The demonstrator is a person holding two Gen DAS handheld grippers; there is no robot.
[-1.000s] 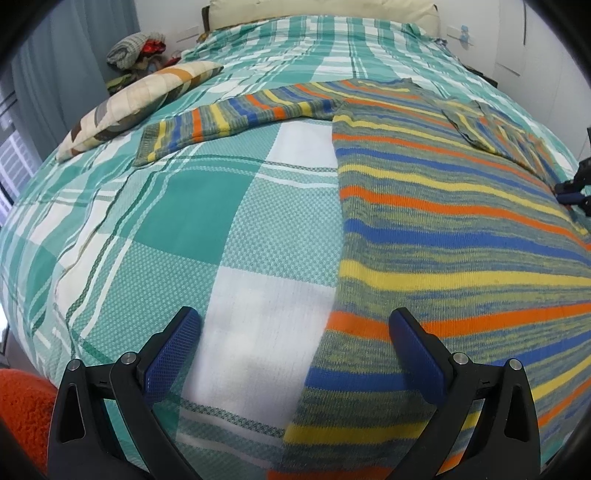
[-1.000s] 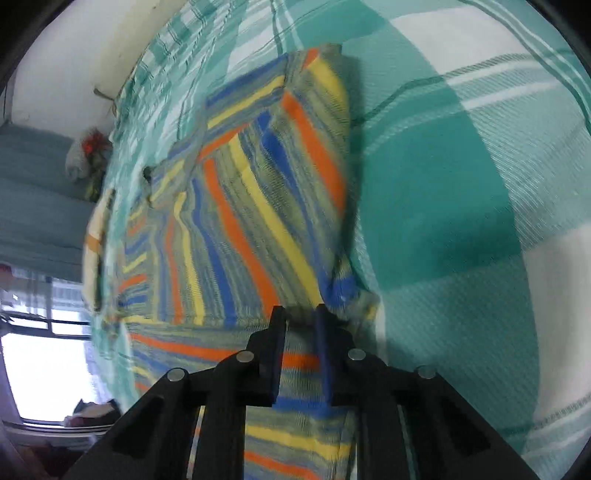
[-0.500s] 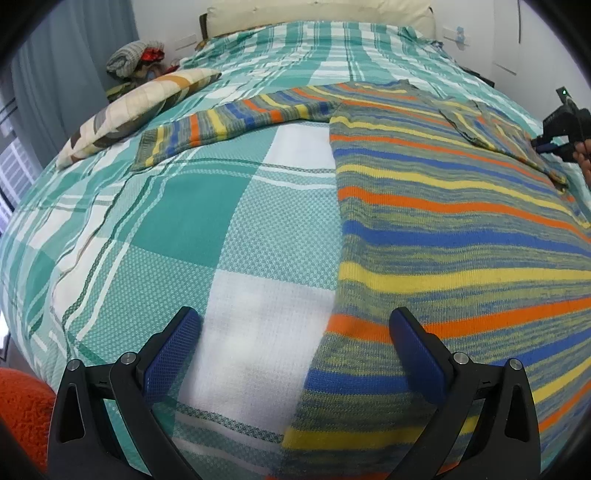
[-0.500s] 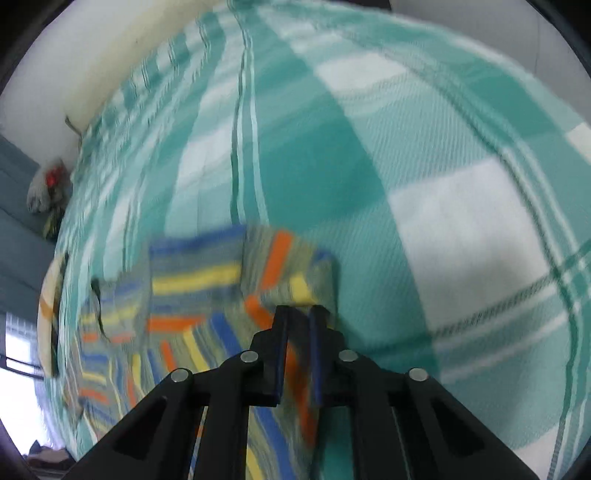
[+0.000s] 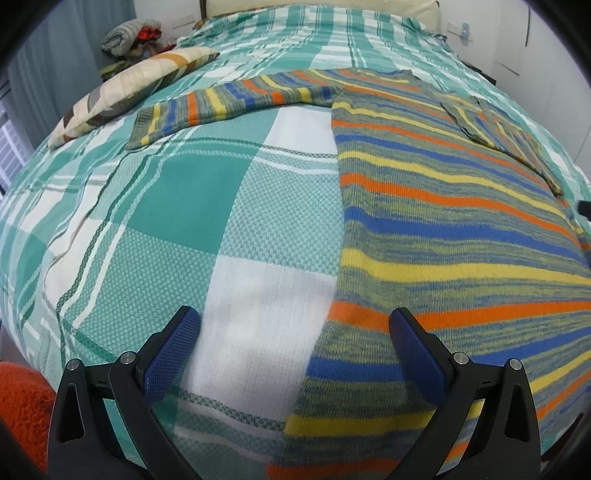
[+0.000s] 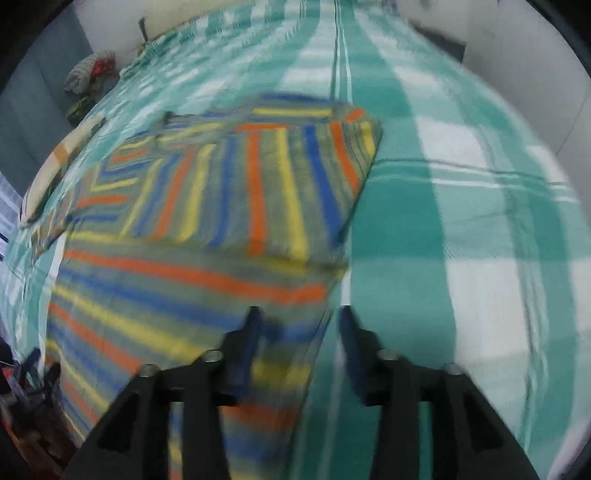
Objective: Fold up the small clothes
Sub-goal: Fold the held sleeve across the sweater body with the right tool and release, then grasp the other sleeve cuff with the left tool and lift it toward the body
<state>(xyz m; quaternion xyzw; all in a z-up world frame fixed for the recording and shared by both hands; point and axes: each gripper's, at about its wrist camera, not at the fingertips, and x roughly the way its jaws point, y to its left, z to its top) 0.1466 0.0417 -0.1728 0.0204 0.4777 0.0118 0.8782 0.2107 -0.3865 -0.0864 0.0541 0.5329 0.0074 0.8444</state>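
Observation:
A striped knit sweater (image 5: 443, 221) in orange, blue, yellow and grey-green lies flat on the bed. Its left sleeve (image 5: 221, 99) stretches out to the left. Its right sleeve (image 6: 266, 184) is folded over the body. My left gripper (image 5: 295, 332) is open and empty, low over the sweater's left hem edge. My right gripper (image 6: 299, 321) is open and empty, above the sweater's right edge just below the folded sleeve. The right wrist view is motion-blurred.
The bed has a teal and white plaid cover (image 5: 177, 206). A patterned pillow (image 5: 129, 92) lies at the far left. A pile of clothes (image 5: 129, 33) sits beyond it. An orange fuzzy item (image 5: 22, 402) is at the near left corner.
My right gripper carried the right sleeve across onto the sweater body, let it go and opened, then pulled back toward the near edge. The left gripper barely moved.

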